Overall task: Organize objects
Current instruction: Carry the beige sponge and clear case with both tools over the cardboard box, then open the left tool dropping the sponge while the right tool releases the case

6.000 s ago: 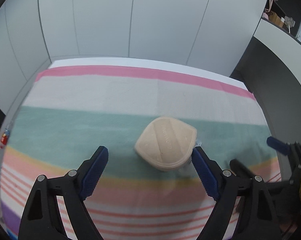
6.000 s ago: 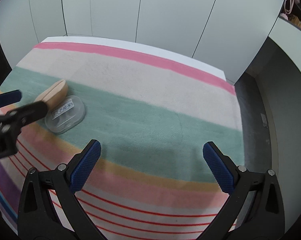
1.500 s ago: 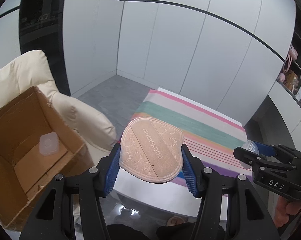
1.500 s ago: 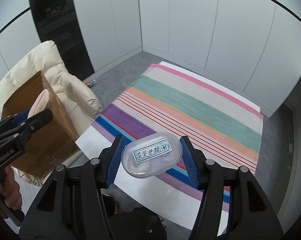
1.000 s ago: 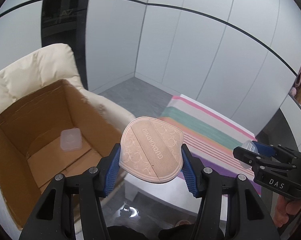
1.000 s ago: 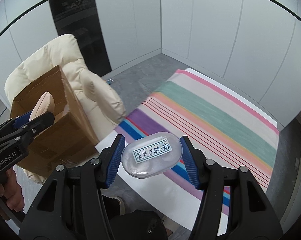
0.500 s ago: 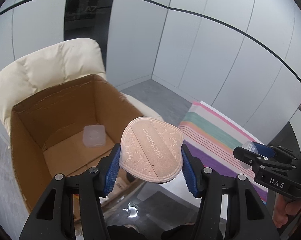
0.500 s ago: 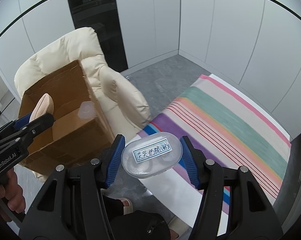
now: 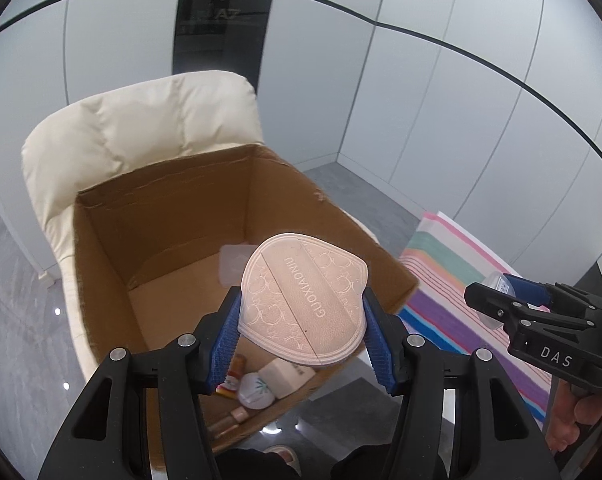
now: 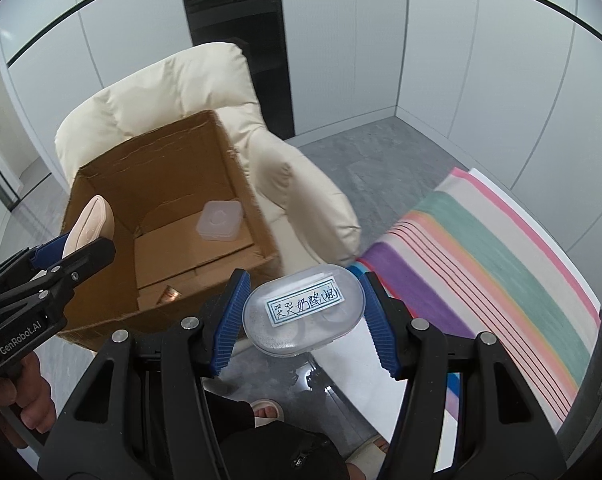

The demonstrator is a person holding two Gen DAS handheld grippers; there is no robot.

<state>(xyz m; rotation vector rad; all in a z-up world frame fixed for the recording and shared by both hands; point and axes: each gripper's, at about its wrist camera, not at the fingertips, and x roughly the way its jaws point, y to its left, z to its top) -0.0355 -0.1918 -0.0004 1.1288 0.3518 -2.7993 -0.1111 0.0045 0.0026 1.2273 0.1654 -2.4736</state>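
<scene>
Between blue ribbed pads [image 9: 225, 334] of the black left gripper [image 9: 301, 334], a beige-pink pouch [image 9: 303, 300] embossed with looping motifs. Ahead, a brown cardboard box [image 9: 173, 216] on a cream armchair [image 9: 141, 128]. Between the right gripper's [image 10: 303, 316] blue pads, a clear case [image 10: 301, 320] with a white, blue-inked label. Off to its right, a rug [image 10: 501, 248] striped pink, teal, purple.

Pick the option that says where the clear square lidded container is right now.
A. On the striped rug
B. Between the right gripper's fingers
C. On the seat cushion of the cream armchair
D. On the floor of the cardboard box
D: the clear square container lies on the bottom of the open cardboard box, while the right gripper holds a labelled oval case instead.
</scene>
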